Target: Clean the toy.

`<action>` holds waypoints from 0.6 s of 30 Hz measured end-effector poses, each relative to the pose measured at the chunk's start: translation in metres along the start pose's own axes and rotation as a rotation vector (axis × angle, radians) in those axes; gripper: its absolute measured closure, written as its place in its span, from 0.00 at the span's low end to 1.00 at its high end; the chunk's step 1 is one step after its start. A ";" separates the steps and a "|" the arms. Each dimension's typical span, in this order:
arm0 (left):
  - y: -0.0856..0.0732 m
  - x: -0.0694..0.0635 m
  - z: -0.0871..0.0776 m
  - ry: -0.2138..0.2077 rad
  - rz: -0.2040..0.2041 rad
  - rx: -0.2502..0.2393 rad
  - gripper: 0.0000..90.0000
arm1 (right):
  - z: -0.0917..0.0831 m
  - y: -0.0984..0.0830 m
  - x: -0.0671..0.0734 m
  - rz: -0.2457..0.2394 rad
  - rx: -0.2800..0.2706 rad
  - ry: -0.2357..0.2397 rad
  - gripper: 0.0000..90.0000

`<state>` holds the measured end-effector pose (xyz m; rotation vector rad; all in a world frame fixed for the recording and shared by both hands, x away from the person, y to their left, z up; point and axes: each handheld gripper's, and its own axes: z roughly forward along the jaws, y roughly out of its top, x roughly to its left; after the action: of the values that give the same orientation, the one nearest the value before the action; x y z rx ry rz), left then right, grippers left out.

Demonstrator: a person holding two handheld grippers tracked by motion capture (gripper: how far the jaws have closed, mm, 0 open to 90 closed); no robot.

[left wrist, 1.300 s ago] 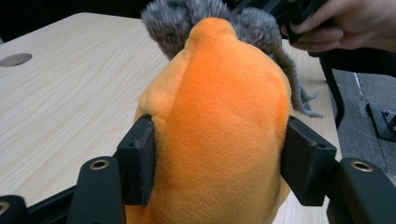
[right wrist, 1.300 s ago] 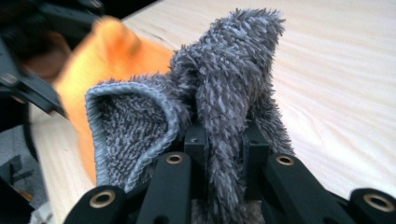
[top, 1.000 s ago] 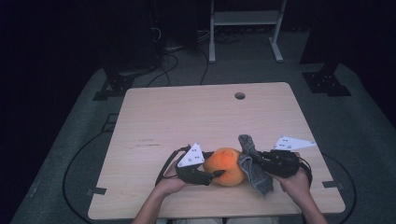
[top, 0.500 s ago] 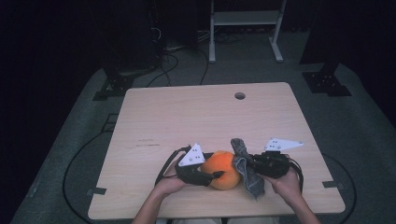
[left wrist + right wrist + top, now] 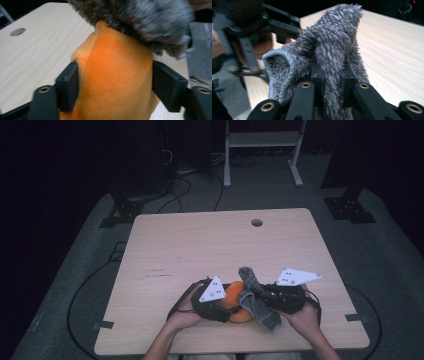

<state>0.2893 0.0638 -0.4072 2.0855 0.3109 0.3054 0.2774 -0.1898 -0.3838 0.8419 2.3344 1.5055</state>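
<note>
Near front edge of table [image 5: 165,245], left gripper [image 5: 226,301] jaws clamp an orange plush ball [image 5: 117,82]. Right gripper [image 5: 256,291] jaws pinch a grey furry cloth [image 5: 329,55] that drapes over the ball's top.

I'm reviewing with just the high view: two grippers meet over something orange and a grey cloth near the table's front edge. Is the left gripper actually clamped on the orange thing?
Observer: Yes. In the left gripper view both jaws press into the sides of the orange plush object.
Operator: And the right gripper?
Observer: The right gripper is shut on a fold of the fuzzy grey cloth, which stands up above its jaws.
Operator: Does the cloth touch the orange object?
Observer: Yes, in the left gripper view the grey fur lies over its top.
</note>
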 end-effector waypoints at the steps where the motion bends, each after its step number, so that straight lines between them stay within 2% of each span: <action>1: 0.000 0.001 0.001 -0.005 -0.001 -0.005 0.28 | 0.000 -0.003 -0.002 0.009 0.006 -0.007 0.86; 3: -0.001 0.001 0.002 -0.021 0.000 -0.015 0.23 | 0.000 -0.007 -0.006 0.025 0.009 -0.009 0.86; 6: -0.002 0.001 0.003 -0.013 0.023 -0.006 0.19 | 0.001 -0.009 -0.007 0.019 0.021 -0.018 0.86; 8: -0.001 0.003 -0.001 -0.014 0.010 -0.015 0.17 | 0.002 -0.009 -0.006 0.002 0.033 -0.033 0.86; 12: -0.002 0.012 -0.012 -0.008 -0.025 -0.080 0.17 | 0.001 -0.010 -0.007 0.004 0.042 -0.043 0.86; 15: -0.009 0.017 -0.012 0.001 -0.039 -0.068 0.15 | 0.000 -0.013 -0.010 0.016 0.050 -0.042 0.86; 18: -0.015 0.019 -0.008 -0.022 -0.049 -0.063 0.15 | -0.002 -0.016 -0.016 0.030 0.057 -0.042 0.86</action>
<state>0.3029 0.0841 -0.4138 2.0152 0.3347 0.2592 0.2838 -0.2050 -0.3992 0.9176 2.3550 1.4250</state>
